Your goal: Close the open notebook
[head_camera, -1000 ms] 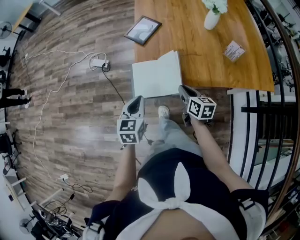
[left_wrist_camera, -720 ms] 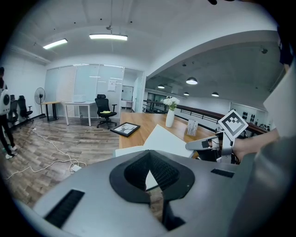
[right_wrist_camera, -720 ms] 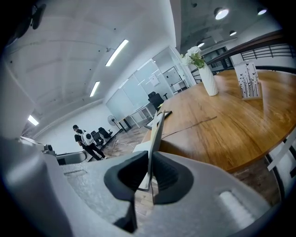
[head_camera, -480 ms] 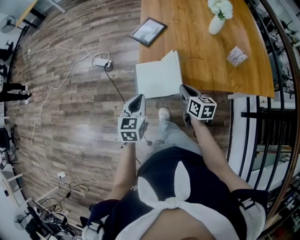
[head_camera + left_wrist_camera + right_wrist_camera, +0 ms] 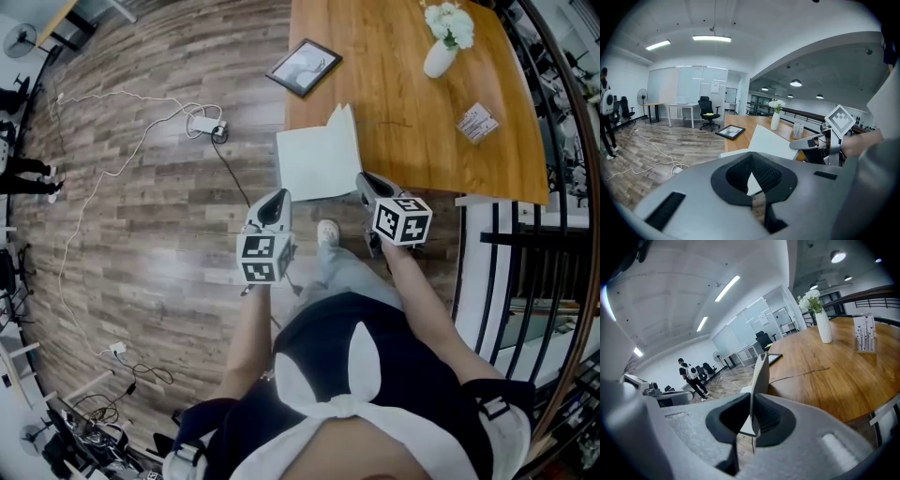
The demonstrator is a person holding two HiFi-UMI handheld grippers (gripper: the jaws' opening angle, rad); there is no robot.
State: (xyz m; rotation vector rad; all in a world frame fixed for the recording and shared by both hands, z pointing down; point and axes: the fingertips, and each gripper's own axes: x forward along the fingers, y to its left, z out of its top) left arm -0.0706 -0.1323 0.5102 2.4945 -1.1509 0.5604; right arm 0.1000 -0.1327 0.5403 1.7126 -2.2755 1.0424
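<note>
white notebook (image 5: 317, 167), cover raised, pinched by right gripper (image 5: 365, 184) fingers

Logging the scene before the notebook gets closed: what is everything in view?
table: one, brown wood, upper right in head view
notebook: one, white, open at table's near left corner, right leaf raised
picture frame: one, black, table's left edge
vase of flowers: one, white, table's far side
printed card: one, white, table's right side
power strip with cable: one, white, floor left of table
railing: one, black, right of table
bystander: one, dark clothes, far across floor
left gripper: one, grey, shut, empty, beside notebook
right gripper: one, grey, shut on notebook's raised leaf
</note>
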